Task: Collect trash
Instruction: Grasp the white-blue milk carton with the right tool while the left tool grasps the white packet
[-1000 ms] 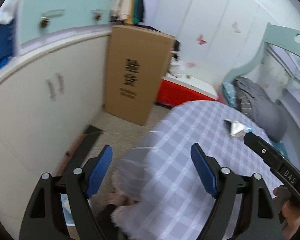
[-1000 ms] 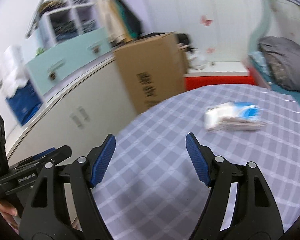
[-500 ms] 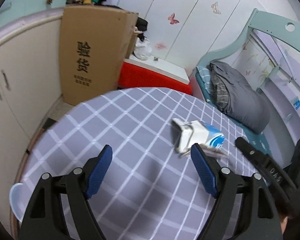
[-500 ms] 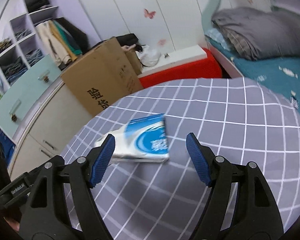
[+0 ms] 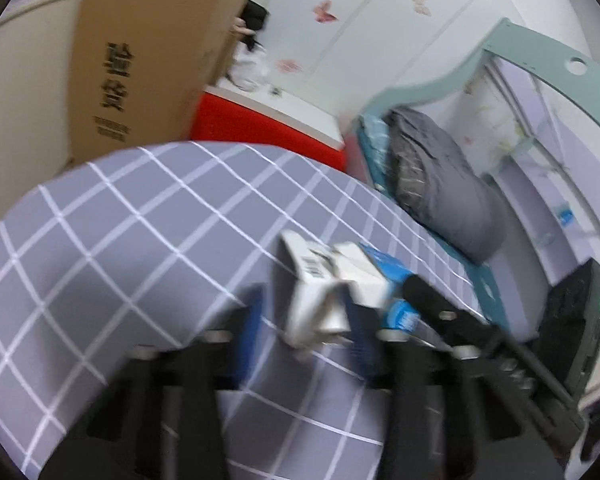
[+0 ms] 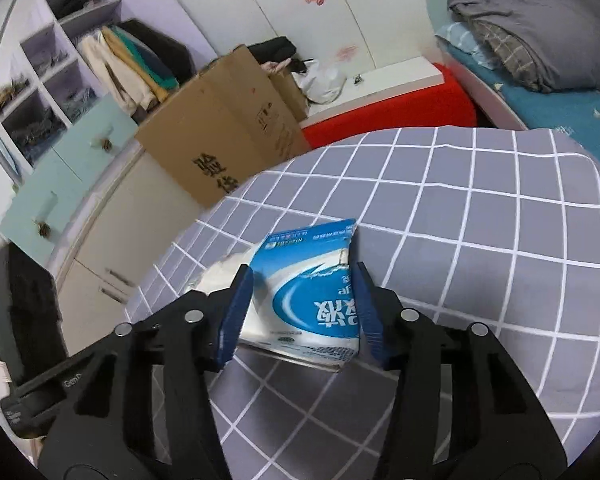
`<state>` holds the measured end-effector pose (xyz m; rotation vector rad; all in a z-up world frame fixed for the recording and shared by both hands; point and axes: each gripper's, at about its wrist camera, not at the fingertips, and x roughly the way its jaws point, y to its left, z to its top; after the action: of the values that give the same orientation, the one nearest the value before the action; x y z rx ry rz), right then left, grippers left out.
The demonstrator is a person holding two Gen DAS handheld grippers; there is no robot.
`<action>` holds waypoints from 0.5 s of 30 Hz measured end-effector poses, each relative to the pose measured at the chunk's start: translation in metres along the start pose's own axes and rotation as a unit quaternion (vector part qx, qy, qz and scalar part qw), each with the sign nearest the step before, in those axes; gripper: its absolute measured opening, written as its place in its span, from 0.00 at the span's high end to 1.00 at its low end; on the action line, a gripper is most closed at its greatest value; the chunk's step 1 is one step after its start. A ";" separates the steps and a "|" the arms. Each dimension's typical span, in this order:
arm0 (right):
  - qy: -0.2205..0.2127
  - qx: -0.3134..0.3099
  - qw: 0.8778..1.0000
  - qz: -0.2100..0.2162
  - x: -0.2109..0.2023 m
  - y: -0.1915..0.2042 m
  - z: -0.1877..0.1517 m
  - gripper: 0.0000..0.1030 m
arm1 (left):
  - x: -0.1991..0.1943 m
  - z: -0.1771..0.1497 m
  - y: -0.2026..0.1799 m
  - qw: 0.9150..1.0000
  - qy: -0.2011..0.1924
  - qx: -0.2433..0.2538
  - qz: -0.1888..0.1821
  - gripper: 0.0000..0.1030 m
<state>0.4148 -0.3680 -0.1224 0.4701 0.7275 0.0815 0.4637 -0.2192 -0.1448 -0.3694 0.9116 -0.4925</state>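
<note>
A flattened blue and white milk carton (image 6: 312, 292) lies on the grey checked tablecloth (image 6: 480, 240). My right gripper (image 6: 300, 312) has its blue pads on both sides of the carton and looks closed on it. In the left wrist view the carton's white torn end (image 5: 320, 292) sits between my left gripper's pads (image 5: 304, 328); the left jaws have narrowed around that end, and motion blur hides whether they touch it. The right gripper's black finger (image 5: 452, 316) lies against the carton's right side.
A tall cardboard box (image 6: 224, 128) stands past the table's far edge beside white cabinets (image 6: 112, 240). A red low bench (image 6: 400, 104) and a bed with a grey quilt (image 6: 532, 32) are behind. The table's left edge drops off close to the carton.
Both grippers moved in on the carton and narrowed their jaws. The right pads now flank the carton; the left pads now flank its torn end.
</note>
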 end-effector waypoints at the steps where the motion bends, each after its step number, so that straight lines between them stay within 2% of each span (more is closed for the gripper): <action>1: -0.002 -0.010 1.000 -0.002 -0.002 0.005 -0.001 0.51 | -0.002 -0.001 -0.003 1.000 -0.003 0.012 0.009 0.79; 3: -0.008 -0.019 1.000 0.000 -0.008 0.013 -0.004 0.51 | -0.013 -0.001 -0.005 0.999 -0.014 0.024 0.018 0.80; 8: -0.025 -0.035 0.999 0.021 -0.028 0.042 -0.007 0.51 | -0.044 0.000 0.001 0.999 -0.028 0.021 0.011 0.81; 15: -0.038 -0.069 0.995 0.053 -0.059 0.108 -0.015 0.51 | -0.125 -0.001 0.018 0.997 -0.079 0.018 0.014 0.82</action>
<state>0.3702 -0.2797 -0.0473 0.3766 0.6170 0.2110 0.4030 -0.1355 -0.0717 -0.3561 0.7535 -0.4465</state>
